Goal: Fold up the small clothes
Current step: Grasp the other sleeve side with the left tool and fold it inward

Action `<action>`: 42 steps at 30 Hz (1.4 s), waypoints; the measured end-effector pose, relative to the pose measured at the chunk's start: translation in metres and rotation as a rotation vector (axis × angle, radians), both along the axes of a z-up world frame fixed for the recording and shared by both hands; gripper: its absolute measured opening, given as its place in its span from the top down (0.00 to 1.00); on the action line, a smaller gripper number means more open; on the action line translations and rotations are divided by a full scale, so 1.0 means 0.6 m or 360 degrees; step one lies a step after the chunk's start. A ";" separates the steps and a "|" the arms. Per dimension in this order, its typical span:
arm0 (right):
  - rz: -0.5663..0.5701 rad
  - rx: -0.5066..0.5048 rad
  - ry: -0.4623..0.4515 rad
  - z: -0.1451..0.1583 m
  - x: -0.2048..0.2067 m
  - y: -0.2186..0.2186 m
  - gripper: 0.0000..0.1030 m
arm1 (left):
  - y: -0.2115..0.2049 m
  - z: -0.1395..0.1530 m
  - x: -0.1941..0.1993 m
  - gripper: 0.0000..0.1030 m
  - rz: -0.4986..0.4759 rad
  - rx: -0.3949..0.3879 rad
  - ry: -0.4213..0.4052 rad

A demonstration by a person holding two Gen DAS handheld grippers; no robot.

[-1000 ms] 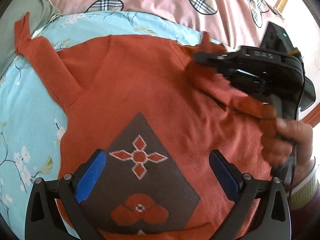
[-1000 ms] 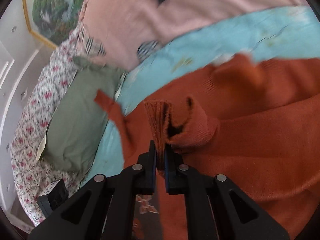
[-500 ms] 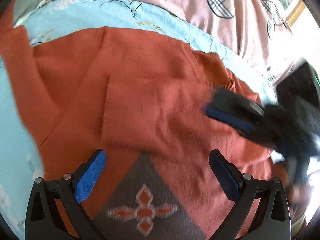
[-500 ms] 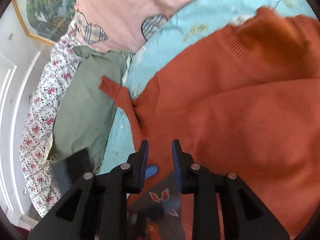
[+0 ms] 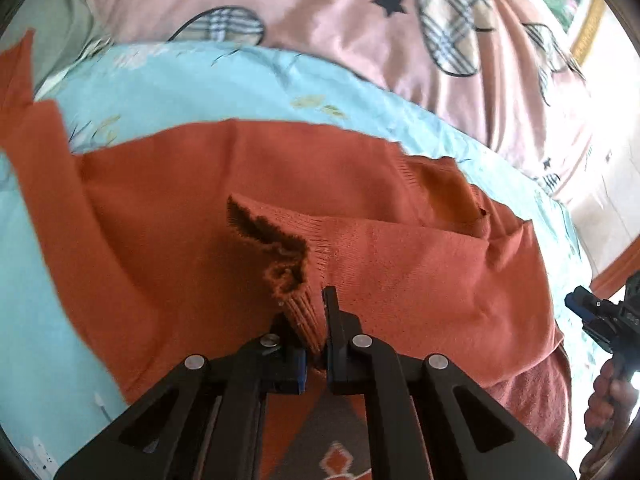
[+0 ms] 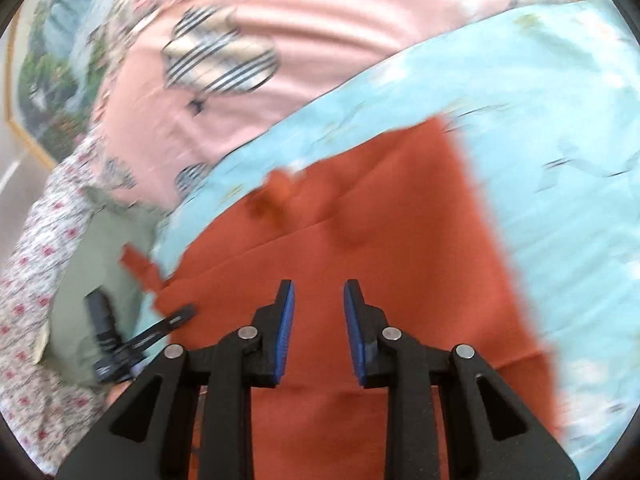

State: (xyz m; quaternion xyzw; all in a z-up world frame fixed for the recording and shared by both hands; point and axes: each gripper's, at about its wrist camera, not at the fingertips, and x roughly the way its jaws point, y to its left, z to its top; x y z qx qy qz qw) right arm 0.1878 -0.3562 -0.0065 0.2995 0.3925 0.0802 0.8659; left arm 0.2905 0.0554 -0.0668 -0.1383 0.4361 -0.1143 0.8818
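A bed for a work surface: smooth pale-blue floral sheet [image 5: 224, 80], glossy pink quilt [image 5: 320, 8] with plaid shapes and black stars beyond it, gilt picture frame [image 5: 588, 28] at the far upper right.

Left gripper [image 5: 314, 320] pinched nearly closed on the ribbed cuff [image 5: 306, 316] of an orange knit sweater [image 5: 168, 200], black fingers [image 5: 334, 320] pressed against either side of the cuff, blue pad just visible on the left one. Directly ahead of the tips, the cuff's mouth gaping dark and frayed-looking, raised off the body of the garment. To the right of the gripper, the sleeve [image 5: 420, 248] lying folded across the chest in a broad flat band, fine stitch rows plain in the knit. Ahead and to the left, the body spread flat on the sheet, other sleeve stretched off toward the far left edge. Below the gripper, a grey-brown diamond panel [image 5: 320, 440] with orange motifs.

Right gripper [image 6: 319, 320] parted to a moderate gap, blue ribbed pads [image 6: 286, 336] facing each other, nothing between them, orange knit beneath; view blurred. Left of it, olive-green pillow [image 6: 92, 264] and small-flowered white fabric [image 6: 28, 264].
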 end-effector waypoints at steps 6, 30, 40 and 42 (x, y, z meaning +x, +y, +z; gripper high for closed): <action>-0.0159 -0.0123 0.0079 -0.020 0.023 -0.068 0.62 | 0.029 0.008 -0.019 0.94 0.0084 -0.0010 -0.0073; -0.0132 -0.0387 0.0086 -0.023 0.063 -0.069 0.78 | -0.042 -0.026 -0.029 0.91 -0.0108 0.0113 -0.0002; -0.0049 -0.0259 0.0231 -0.070 0.023 -0.047 0.79 | -0.002 -0.013 -0.062 0.89 -0.0040 0.0143 -0.0016; -0.0020 -0.0255 0.0184 -0.054 0.012 -0.036 0.78 | 0.021 -0.004 -0.072 0.89 0.0011 0.0164 -0.0023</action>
